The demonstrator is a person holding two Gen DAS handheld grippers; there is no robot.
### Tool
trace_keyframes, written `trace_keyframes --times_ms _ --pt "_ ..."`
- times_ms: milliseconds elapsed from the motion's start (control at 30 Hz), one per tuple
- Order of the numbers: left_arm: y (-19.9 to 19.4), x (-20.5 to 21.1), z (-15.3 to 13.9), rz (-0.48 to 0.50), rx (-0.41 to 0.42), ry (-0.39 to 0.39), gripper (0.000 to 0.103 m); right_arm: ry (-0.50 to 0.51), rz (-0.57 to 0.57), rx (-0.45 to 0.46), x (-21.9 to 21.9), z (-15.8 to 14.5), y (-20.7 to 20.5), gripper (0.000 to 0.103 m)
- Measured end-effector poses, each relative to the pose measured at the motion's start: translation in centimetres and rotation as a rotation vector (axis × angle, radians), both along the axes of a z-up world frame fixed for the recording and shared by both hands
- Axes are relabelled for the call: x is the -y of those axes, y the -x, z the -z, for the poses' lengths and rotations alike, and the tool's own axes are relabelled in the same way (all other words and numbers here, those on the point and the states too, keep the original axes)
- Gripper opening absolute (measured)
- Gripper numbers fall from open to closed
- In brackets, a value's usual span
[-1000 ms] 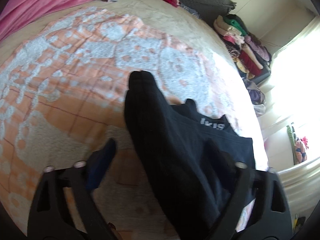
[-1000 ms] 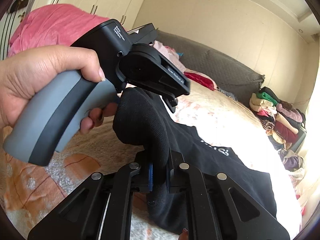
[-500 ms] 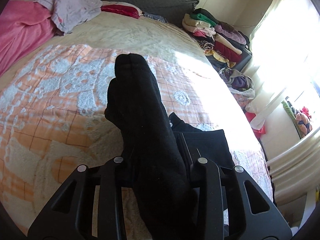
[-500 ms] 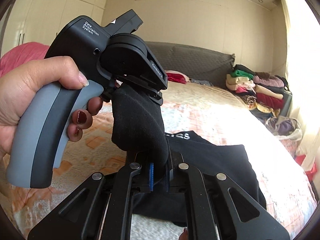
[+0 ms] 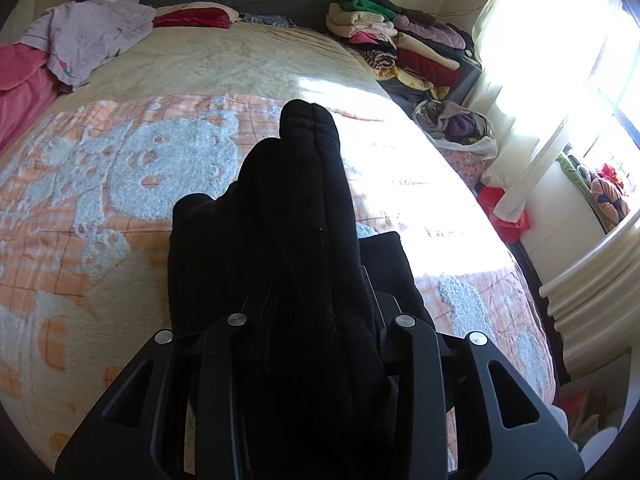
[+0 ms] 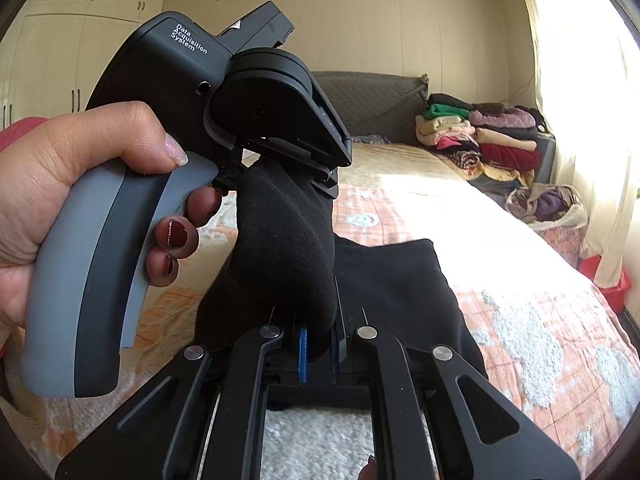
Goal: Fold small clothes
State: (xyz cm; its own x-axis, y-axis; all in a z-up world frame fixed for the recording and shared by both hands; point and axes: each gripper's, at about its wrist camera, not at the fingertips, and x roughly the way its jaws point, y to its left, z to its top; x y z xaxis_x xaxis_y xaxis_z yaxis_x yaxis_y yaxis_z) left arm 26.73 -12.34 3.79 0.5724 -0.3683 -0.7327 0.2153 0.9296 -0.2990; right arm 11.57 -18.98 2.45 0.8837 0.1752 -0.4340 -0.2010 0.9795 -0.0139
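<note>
A black garment [image 5: 296, 208] is bunched into a thick fold that stands up between the jaws of my left gripper [image 5: 320, 292], which is shut on it. In the right wrist view the same fold [image 6: 288, 240] runs from the left gripper [image 6: 288, 168], held above by a hand [image 6: 60, 184], down into my right gripper [image 6: 318, 344]. The right gripper's blue pads [image 6: 303, 354] pinch the fold's lower end. The rest of the garment [image 6: 396, 280] lies flat on the bed behind. The cloth hides the left fingertips.
The bed carries an orange and white blanket [image 5: 120, 184]. A lilac garment [image 5: 88, 40] and pink bedding [image 5: 20, 92] lie at its far left. Stacked folded clothes [image 5: 400, 52] and a bag of clothes [image 5: 460, 128] sit by the bright window at right. Wardrobes [image 6: 60, 60] line the wall.
My left jaws, open a second ago around the black fold, have shut on it. Both grippers have swung sideways and rolled, carrying the fold up off the blanket.
</note>
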Motion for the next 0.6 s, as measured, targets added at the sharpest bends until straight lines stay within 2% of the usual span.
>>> trace_keyframes --times_ms 233,333,367,400,433,467,600 --pt "-0.6 2.1 2.0 0.021 -0.027 -0.030 0.027 -0.066 0.032 -0.070 2.1 1.3 -0.5 0.007" --pt "-0.8 2.5 2.6 0.022 -0.043 -0.026 0.038 -0.102 0.042 -0.102 3.0 1.8 -1.2 0.007" --pt "-0.7 2.6 2.8 0.022 -0.047 -0.020 0.048 -0.113 0.044 -0.112 3.4 1.9 -1.7 0.007" --pt "-0.6 2.5 2.7 0.029 -0.047 -0.001 0.053 -0.124 0.046 -0.122 3.5 2.0 -1.7 0.007" --pt "-0.2 2.6 2.4 0.033 -0.038 0.018 0.063 -0.133 0.049 -0.131 4.0 2.0 -2.5 0.007" --pt "0.1 2.5 1.9 0.036 -0.023 0.038 0.070 -0.143 0.052 -0.141 4.2 2.1 -2.6 0.007" --pt "1.0 0.8 -0.3 0.030 0.041 0.092 0.070 -0.224 0.069 -0.190 6.0 2.6 -3.7 0.008"
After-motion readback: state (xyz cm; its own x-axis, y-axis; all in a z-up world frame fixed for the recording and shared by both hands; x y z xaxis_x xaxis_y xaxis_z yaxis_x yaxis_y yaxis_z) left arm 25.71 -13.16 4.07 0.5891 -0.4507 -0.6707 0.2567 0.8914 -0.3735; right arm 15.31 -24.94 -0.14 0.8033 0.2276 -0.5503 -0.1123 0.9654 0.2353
